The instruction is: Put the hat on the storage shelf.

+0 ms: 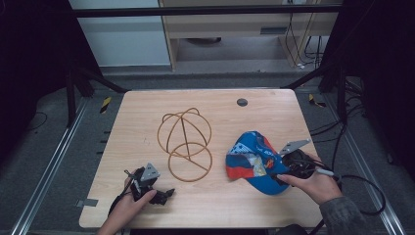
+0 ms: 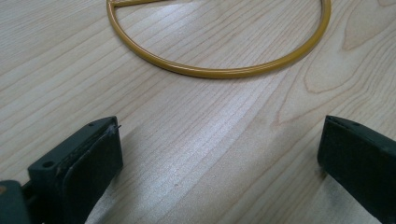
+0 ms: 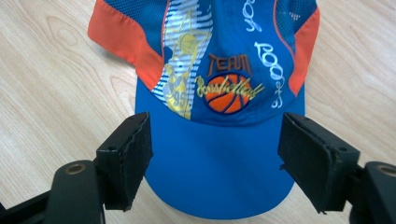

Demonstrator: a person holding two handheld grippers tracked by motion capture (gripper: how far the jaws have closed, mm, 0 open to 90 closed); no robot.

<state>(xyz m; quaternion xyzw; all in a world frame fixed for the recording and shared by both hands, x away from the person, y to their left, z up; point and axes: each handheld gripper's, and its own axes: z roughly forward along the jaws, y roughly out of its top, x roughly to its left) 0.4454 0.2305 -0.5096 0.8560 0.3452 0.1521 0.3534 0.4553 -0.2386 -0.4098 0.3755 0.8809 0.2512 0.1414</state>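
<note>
Cap: a blue cap (image 3: 224, 140) with orange side panels fills the middle and top of your frame, brim toward the bottom.
Print: a basketball emblem sits at centre, white lettering to its upper right.
Your gripper (image 3: 215, 158): its two black jaws rise at lower left and lower right, spread either side of the brim, pads not pressing it.
Table (image 3: 51, 88): pale wood shows on both sides.
</note>
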